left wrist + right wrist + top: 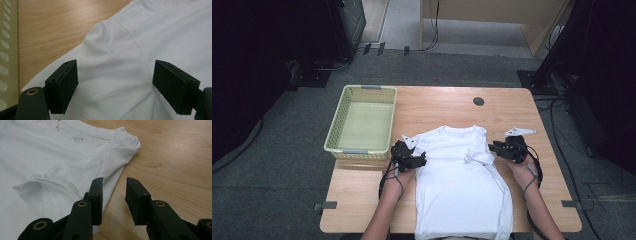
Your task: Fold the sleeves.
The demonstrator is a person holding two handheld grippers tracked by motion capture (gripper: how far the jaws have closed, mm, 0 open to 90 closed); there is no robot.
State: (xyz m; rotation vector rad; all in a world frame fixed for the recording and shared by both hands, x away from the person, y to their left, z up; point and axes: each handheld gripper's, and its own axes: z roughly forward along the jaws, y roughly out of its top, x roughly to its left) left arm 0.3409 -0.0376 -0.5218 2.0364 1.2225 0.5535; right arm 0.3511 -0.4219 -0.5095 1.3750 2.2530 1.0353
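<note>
A white T-shirt [459, 180] lies flat on the wooden table [437, 105], collar away from the person, its right sleeve folded in over the chest. My left gripper [416, 161] is at the shirt's left shoulder. In the left gripper view its jaws stand wide apart above the cloth [120, 50], with nothing pinched in the gripper [115, 87]. My right gripper [495, 148] is at the shirt's right edge, beside the folded sleeve. In the right gripper view the gripper [113, 197] has a narrow gap with bare wood showing through it; one jaw overlaps the shirt's [50, 165] edge.
A pale yellow-green plastic basket [334, 127] with nothing in it stands at the table's left, close to my left gripper; its wall [7, 50] lines the left gripper view. A dark round hole [478, 101] sits in the tabletop behind the shirt. Bare wood [175, 157] lies right of the shirt.
</note>
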